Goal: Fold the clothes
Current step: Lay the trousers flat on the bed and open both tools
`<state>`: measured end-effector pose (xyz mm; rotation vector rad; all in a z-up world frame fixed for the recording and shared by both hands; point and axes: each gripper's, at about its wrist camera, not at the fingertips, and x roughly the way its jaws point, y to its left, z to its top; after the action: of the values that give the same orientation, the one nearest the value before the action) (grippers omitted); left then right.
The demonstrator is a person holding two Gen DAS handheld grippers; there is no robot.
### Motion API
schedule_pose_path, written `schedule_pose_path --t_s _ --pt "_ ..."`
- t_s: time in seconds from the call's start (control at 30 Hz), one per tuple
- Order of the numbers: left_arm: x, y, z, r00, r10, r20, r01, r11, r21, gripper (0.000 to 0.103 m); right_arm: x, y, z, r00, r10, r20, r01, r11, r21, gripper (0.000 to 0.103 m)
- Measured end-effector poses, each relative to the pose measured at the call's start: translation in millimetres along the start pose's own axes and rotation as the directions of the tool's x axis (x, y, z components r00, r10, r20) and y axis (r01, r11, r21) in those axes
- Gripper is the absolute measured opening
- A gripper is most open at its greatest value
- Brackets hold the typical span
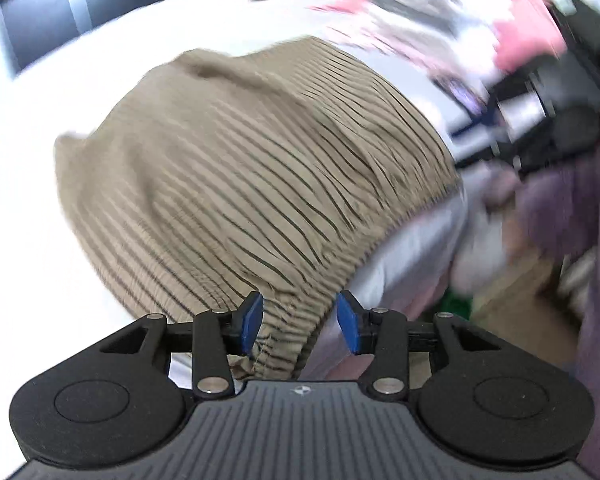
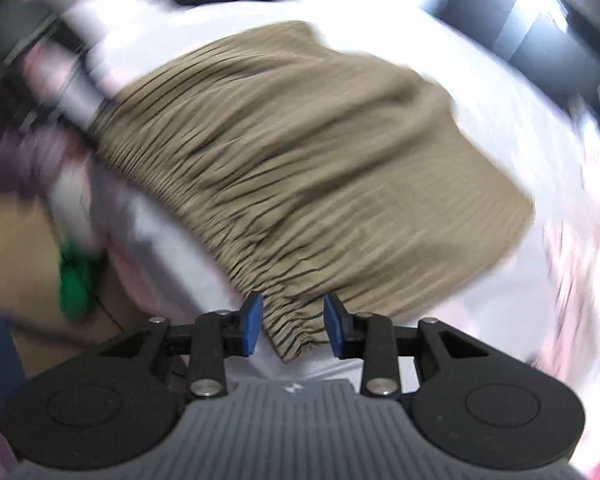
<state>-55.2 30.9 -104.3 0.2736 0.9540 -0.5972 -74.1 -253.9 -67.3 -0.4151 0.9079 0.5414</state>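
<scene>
A: The tan pleated garment with thin dark stripes lies in a loose mound on the white table. Its gathered near hem hangs a little over the table edge, at 6 o'clock in both wrist views.

B: And the tongs?

A: The left gripper stands half open. The hem corner is between its blue pads, touching the one at 9 o'clock, but it is not pinched. The right gripper is the same: half open, the other corner between the pads, free.

B: So the fold is laid down, I think. How to finish it well?

A: Draw both grippers back straight, so the pads do not drag the hem. Then smooth the mound, because the far part at 11 o'clock is bunched.

B: Anything near?

A: A blurred pile of pink and white clothes at 1 o'clock in the left view, well apart
</scene>
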Motion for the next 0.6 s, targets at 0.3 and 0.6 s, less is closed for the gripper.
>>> schedule_pose_path --t_s 0.3,0.6 --pt "24 28 -4 0.99 0.114 -0.089 -0.131 0.965 -0.225 0.038 32 -41 3 0.991 0.036 -0.131 0.021 0.913 0.407 0.038" --pt "57 34 -9 0.977 0.144 -0.156 -0.174 0.965 -0.194 0.038 64 -47 0 0.975 0.123 -0.188 0.012 0.807 0.59 0.023"
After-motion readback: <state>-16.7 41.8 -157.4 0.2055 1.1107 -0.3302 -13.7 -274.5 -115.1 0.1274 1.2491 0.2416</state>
